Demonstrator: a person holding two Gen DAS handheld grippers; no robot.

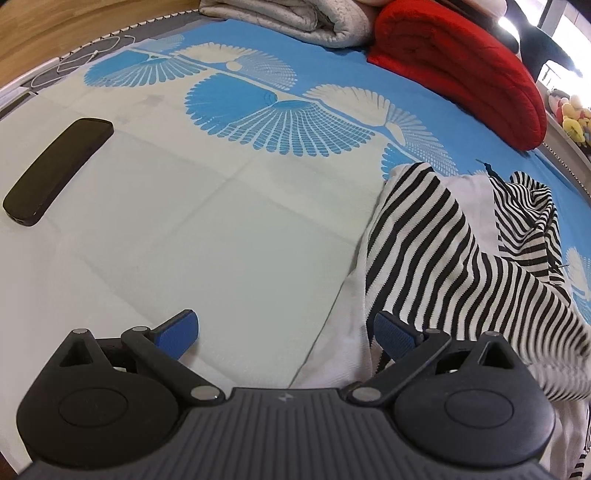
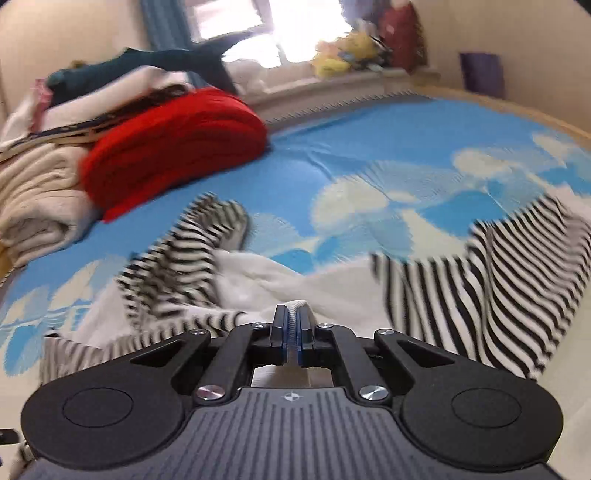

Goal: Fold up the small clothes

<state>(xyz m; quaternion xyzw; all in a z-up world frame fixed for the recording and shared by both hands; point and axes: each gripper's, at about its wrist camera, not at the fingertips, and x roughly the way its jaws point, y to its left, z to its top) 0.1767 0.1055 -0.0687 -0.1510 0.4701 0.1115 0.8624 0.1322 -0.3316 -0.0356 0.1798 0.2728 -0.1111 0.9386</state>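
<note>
A small garment with black-and-white striped sleeves and a white body point(image 1: 424, 236) lies crumpled on the blue-and-white patterned bedspread point(image 1: 221, 229), at the right of the left wrist view. My left gripper point(image 1: 286, 332) is open just above the sheet. Its right finger point(image 1: 395, 330) is at the garment's white edge and its left finger point(image 1: 181, 330) is over bare sheet, with nothing pinched. In the right wrist view the same garment point(image 2: 258, 280) spreads ahead, one striped sleeve point(image 2: 177, 266) to the left and a striped part point(image 2: 498, 288) to the right. My right gripper point(image 2: 292, 314) is shut on a white ribbed edge of it.
A long black case point(image 1: 59, 170) lies on the sheet at the left. A rolled red blanket point(image 1: 461, 70) and a folded pale quilt point(image 1: 295, 18) sit at the far edge, with a white cable point(image 1: 74, 62) at the far left. Beige blankets point(image 2: 37, 199) are piled beside the red one.
</note>
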